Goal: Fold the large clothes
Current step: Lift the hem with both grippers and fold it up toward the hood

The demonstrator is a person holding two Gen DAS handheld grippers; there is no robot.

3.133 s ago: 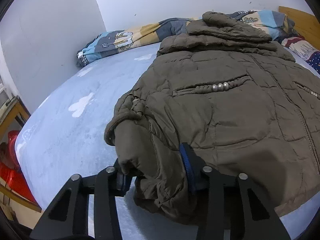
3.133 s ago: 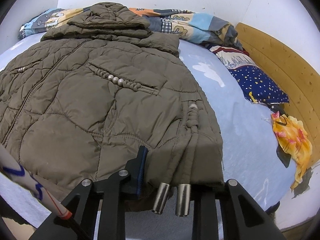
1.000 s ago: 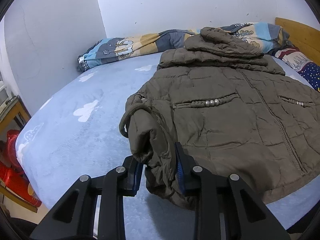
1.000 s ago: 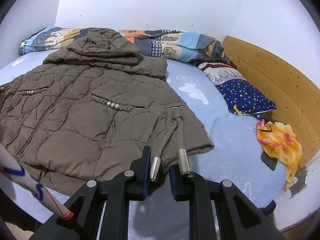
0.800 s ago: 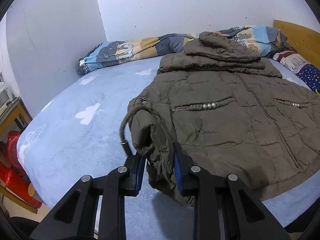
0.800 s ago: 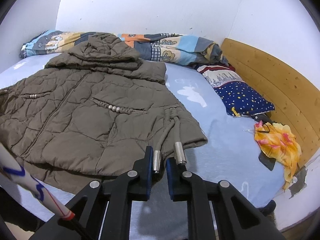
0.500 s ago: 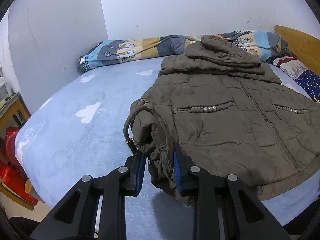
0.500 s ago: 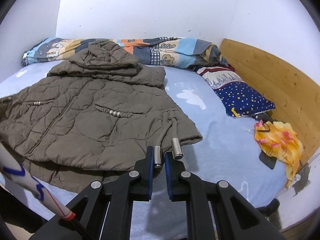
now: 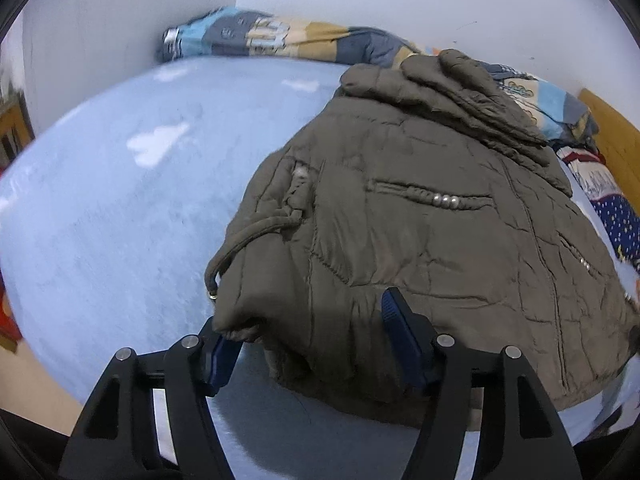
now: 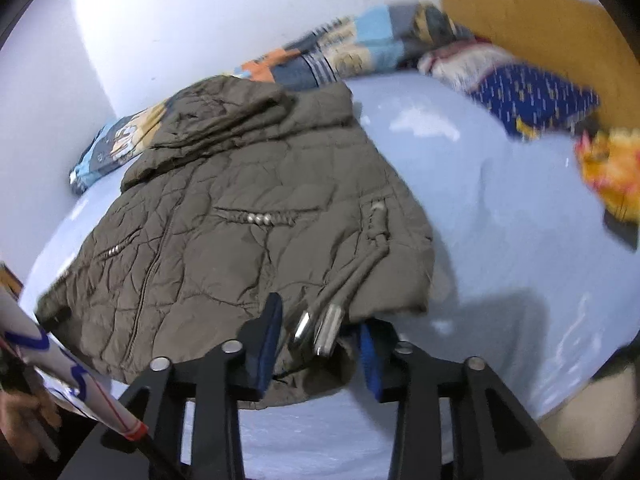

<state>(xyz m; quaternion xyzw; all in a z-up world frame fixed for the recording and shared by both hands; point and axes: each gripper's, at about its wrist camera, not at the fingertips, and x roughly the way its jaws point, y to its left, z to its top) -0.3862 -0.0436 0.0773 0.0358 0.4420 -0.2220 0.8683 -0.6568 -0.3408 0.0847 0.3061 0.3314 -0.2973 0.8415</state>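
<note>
An olive-brown quilted jacket [image 9: 420,240] lies front up on the light blue bed [image 9: 100,200], hood toward the wall. My left gripper [image 9: 308,332] is at its near left hem corner, jaws opening. The bunched corner lies loose between the blue pads [image 9: 394,316], and a drawstring [image 9: 240,240] loops out beside it. In the right wrist view the jacket [image 10: 240,240] spreads to the left. My right gripper [image 10: 318,340] sits at the near right hem corner, jaws opening, with the hem and two metal cord ends [image 10: 320,328] between the parted pads.
A rolled patterned quilt [image 9: 280,40] lies along the far wall. A starry blue pillow [image 10: 532,96], a wooden side board [image 10: 540,28] and an orange-yellow cloth [image 10: 608,168] are at the right. A person's hand with a white marked stick [image 10: 60,380] shows at lower left.
Both grippers' jaws have spread apart and let go of the jacket's hem corners. Both views have rolled and dropped closer over the jacket, which now lies flatter on the bed.
</note>
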